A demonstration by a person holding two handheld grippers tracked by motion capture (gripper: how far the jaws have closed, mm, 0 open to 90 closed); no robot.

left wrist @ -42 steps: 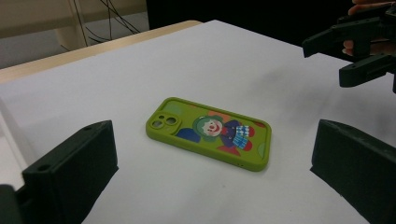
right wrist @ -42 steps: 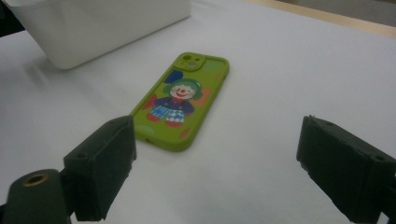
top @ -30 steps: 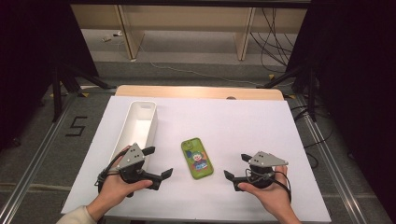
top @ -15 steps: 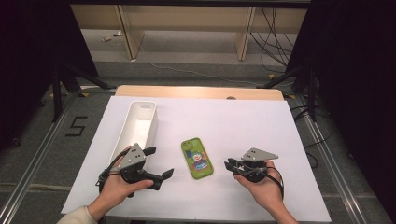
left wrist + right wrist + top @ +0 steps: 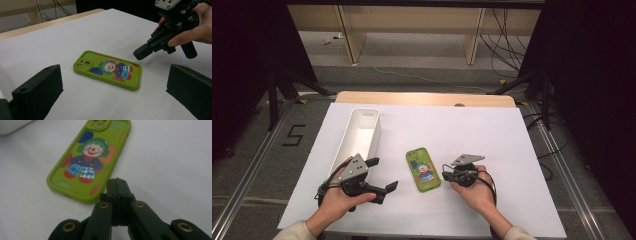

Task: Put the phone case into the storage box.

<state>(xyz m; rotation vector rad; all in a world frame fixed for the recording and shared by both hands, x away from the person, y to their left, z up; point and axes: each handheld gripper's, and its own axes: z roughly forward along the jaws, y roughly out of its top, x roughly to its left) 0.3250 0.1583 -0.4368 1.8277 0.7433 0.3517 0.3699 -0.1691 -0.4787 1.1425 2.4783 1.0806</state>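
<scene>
From where I operate, several things are only partly readable. In the right gripper view, the green phone case [image 5: 88,162] runs off the top edge, so its camera cutout is cut short, and a pale object in the top left corner is too clipped to identify. The right gripper [image 5: 117,185] hides part of the case's near corner. In the left gripper view, the left gripper [image 5: 115,100] is cropped by the bottom and side edges. In the high view, the white tray [image 5: 371,116] has its near end hidden behind that gripper.
</scene>
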